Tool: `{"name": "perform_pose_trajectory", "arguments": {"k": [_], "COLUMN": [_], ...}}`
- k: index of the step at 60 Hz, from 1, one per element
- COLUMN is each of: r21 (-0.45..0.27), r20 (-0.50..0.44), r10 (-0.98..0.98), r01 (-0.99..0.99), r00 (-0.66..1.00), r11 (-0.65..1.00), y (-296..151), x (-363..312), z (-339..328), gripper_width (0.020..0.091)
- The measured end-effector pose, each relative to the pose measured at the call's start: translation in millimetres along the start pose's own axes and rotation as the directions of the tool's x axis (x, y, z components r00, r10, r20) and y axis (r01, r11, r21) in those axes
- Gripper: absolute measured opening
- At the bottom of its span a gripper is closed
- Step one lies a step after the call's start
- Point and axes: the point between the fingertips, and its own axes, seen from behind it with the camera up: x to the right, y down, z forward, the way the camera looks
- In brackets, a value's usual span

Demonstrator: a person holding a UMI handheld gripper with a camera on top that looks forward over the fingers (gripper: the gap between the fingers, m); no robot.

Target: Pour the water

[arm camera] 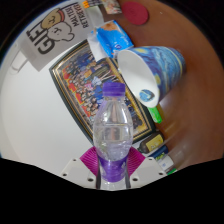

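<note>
Gripper view: we see our gripper closed on a clear water bottle, both purple pads pressing its sides. Just beyond the bottle's purple cap, a blue cup stands tilted on the white table.

Clear glossy plastic bottle; glossy blue cup, white inside.

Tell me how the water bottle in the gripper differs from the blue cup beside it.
The water bottle is clear with a purple cap; the blue cup is opaque with a white inside. The bottle stands upright between the gripper fingers, capped; the cup is tilted, its open mouth facing the bottle. Both sit over the picture mat.
</note>
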Motion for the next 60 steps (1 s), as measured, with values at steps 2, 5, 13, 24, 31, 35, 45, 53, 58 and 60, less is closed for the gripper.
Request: {"name": "perform_pose_trajectory", "arguments": {"k": [2, 5, 13, 24, 31, 35, 45, 53, 58, 60], "r21": [-0.008, -0.019, -0.049, -0.033, -0.041, -0.067, -0.179, -0.245, -0.264, -0.268], "r20": [-0.019, -0.045, -0.075, -0.122, -0.18, -0.217, -0.268, -0.264, -0.262, -0.264], "r10": [-0.068, -0.179, -0.536, -0.956, -0.975, -0.932, -0.839, -0.817, -0.821, -0.825], "r01": [0.068, 0.179, 0.533, 0.962, 0.991, 0.957, 0.88, 0.855, 0.856, 0.859], "r00": [0.997, 0.983, 0.841, 0.267, -0.134, -0.289, -0.474, -0.512, -0.508, -0.5], "r11": [0.998, 0.984, 0.844, 0.272, -0.129, -0.281, -0.44, -0.456, -0.445, -0.435], "y": [1.7, 2.9, -5.9, -50.6, -92.2, -125.0, -207.3, -251.1, -270.1, -276.0], "x": [-1.4, -7.8, -40.8, -119.8, -151.2, -153.1, -115.9, -76.5, -56.8, -50.9], "z": [-1.5, -4.5, -13.7, -38.0, -55.8, -61.0, -69.2, -71.3, -73.1, -73.9], "gripper_width": [0.0328, 0.0327, 0.0327, 0.0327, 0.0326, 0.0325, 0.0325, 0.0327, 0.0327, 0.033]}}
